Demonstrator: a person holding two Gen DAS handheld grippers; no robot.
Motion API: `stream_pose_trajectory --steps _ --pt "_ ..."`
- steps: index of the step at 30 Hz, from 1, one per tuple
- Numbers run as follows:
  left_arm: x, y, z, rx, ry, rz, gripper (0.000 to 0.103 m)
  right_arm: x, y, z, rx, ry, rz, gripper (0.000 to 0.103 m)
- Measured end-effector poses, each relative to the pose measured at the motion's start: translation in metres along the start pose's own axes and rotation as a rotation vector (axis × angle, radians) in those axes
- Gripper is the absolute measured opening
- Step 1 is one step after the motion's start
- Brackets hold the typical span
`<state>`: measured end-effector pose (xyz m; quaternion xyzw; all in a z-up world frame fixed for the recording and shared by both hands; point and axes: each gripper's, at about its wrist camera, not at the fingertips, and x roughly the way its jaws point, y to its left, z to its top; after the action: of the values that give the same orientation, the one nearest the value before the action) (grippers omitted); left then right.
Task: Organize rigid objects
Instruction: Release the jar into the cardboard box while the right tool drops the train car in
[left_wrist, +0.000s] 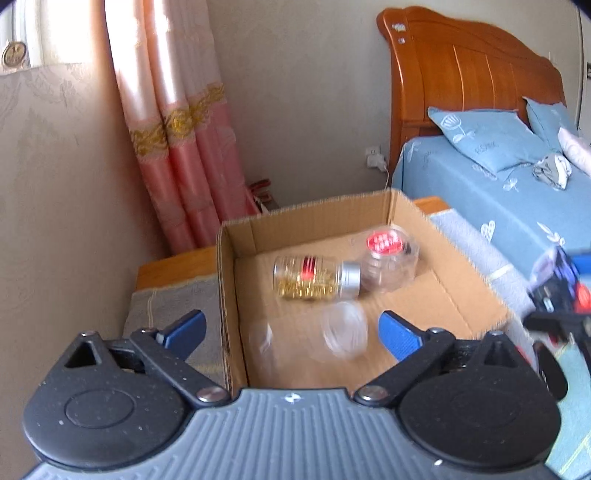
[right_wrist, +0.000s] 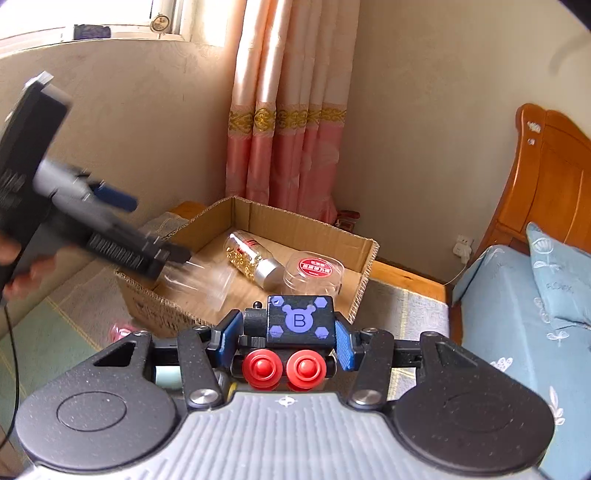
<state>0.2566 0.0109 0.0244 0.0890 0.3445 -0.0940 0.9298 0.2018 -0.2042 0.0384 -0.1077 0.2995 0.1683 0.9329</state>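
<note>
An open cardboard box (left_wrist: 306, 212) (right_wrist: 306, 221) holds a clear bottle (left_wrist: 314, 282) (right_wrist: 251, 258) of gold bits with a silver cap, lying on its side. Beside the bottle stands a clear jar (left_wrist: 391, 258) (right_wrist: 314, 273) with a red-labelled lid. A blurred clear cup (left_wrist: 341, 334) (right_wrist: 199, 280) sits in the box's near part. My left gripper (left_wrist: 293, 330) (right_wrist: 147, 227) hangs over it, open, its pads off the cup. My right gripper (right_wrist: 286, 332) (left_wrist: 554, 295) is shut on a black toy block (right_wrist: 301, 319) with a purple "B" and two red knobs, held just short of the box.
The box rests on a grey cloth (left_wrist: 177, 302) over a low wooden stand. A bed with a blue sheet (left_wrist: 480, 192) and a wooden headboard (left_wrist: 461, 74) lies to the right. Pink curtains (right_wrist: 288, 147) hang behind. Something pink (right_wrist: 122, 330) lies by the box's near corner.
</note>
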Motion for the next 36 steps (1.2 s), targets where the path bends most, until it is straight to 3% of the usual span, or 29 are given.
stream_pose_trajectory --steps 16,18,20,36 --pt "-0.034 0.037 -0.052 -0.16 0.023 0.031 0.1 0.048 -0.001 0.039 -0.011 0.029 0.014 0.057" --pt "-0.036 0.039 -0.054 -0.17 0.023 0.036 0.1 0.053 -0.002 0.044 -0.004 0.028 0.03 0.063" --pt "-0.038 0.04 -0.057 -0.174 0.023 0.039 0.1 0.054 -0.004 0.046 0.003 0.017 0.041 0.102" --pt "-0.049 0.021 -0.068 -0.172 0.008 0.031 0.1 0.022 -0.006 0.012 -0.002 0.01 0.046 0.103"
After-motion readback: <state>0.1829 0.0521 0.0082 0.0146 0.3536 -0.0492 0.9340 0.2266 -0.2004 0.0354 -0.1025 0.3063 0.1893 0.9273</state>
